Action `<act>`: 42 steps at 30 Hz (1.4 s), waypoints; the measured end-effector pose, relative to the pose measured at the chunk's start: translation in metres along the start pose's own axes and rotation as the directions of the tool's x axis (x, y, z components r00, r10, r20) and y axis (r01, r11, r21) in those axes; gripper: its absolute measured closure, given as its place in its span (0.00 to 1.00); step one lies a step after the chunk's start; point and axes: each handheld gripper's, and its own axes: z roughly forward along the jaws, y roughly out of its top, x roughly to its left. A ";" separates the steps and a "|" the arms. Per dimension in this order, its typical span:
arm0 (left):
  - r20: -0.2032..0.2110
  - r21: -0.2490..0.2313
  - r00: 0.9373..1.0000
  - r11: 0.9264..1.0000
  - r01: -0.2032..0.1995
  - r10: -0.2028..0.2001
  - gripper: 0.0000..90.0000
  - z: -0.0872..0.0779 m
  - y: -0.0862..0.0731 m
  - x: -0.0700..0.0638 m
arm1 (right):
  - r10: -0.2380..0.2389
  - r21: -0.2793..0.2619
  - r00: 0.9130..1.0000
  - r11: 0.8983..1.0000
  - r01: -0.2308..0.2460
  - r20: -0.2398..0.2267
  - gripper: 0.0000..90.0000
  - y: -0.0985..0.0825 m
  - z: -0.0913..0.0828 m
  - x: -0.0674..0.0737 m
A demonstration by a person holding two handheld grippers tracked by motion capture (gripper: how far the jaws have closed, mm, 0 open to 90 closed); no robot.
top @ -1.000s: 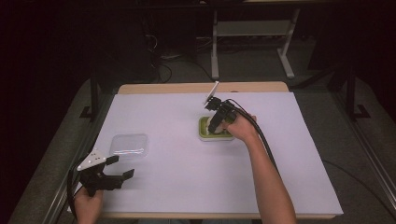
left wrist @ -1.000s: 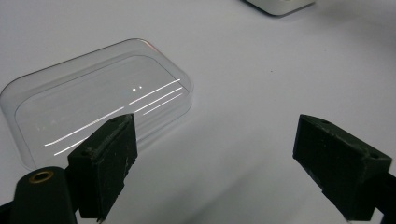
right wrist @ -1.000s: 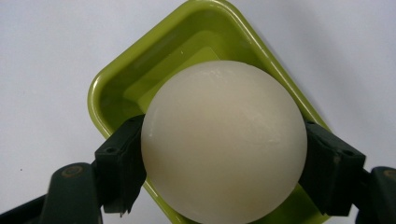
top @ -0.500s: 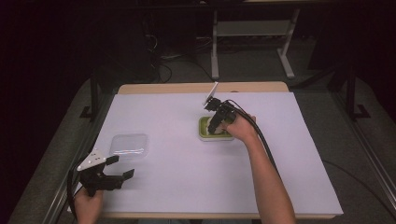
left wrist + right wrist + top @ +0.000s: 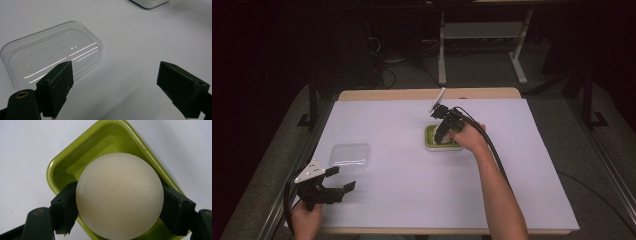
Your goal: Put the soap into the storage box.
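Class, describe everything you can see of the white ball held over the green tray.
The white ball is a smooth, off-white sphere with a dull, slightly waxy sheen and no markings. The right gripper clamps it, one black jaw pressed on each side. It sits over the green tray, a glossy rounded-rectangle dish on the white table cover; whether it touches the tray floor cannot be told.

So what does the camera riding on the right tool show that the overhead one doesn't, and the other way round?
Right gripper view alone: up close, the right tool has its jaws pressed against both sides of a smooth cream ball, over the inside of the green tray.

High view alone: the whole white table, the person's forearms, the left tool with open jaws, and a clear plastic lid beside it.

Both: the green tray, the right tool and the white surface.
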 end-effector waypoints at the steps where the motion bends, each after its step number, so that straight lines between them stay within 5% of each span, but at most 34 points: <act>1: 0.000 0.000 1.000 1.000 0.000 0.000 0.14 0.000 0.000 0.000 | 0.000 0.000 1.000 1.000 0.000 0.000 0.26 0.000 0.000 0.000; 42: -0.001 -0.003 1.000 1.000 0.006 -0.006 0.14 0.000 0.000 -0.001 | 0.010 0.020 1.000 1.000 -0.011 0.018 0.26 -0.001 0.000 -0.001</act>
